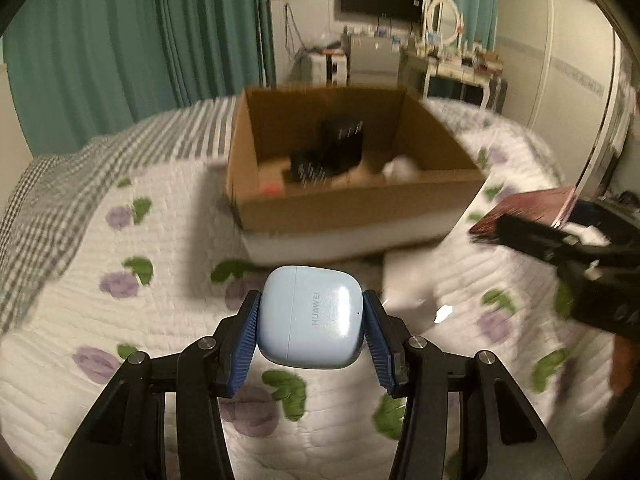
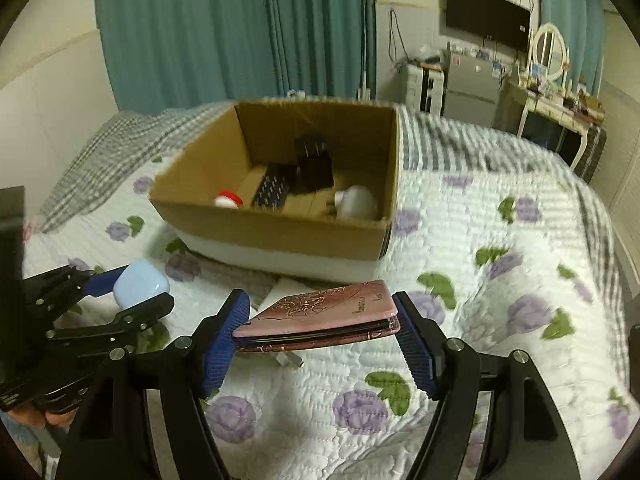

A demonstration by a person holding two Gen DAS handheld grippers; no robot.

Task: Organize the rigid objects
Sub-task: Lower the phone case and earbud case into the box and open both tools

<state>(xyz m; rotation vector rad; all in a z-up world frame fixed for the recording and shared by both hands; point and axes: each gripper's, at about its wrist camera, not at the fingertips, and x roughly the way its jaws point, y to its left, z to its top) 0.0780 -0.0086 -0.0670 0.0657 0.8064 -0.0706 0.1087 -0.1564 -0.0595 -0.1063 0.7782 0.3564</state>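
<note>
My left gripper (image 1: 311,322) is shut on a light blue earbuds case (image 1: 312,316), held above the quilt in front of an open cardboard box (image 1: 352,208). My right gripper (image 2: 320,324) is shut on a flat pink case with a rose pattern (image 2: 320,314), also held above the quilt before the box (image 2: 280,232). The box holds two black boxes (image 2: 312,160), a red and white item (image 2: 228,200) and a white rounded object (image 2: 358,202). The left gripper with the blue case (image 2: 140,284) shows at the left of the right wrist view; the pink case (image 1: 528,210) shows at the right of the left wrist view.
The box stands on a bed with a white quilt with purple flowers (image 2: 500,280) and a grey checked blanket (image 1: 60,184) behind. A white flat item (image 2: 280,292) lies under the box's front. Teal curtains, a dressing table (image 2: 560,104) and a small fridge stand beyond.
</note>
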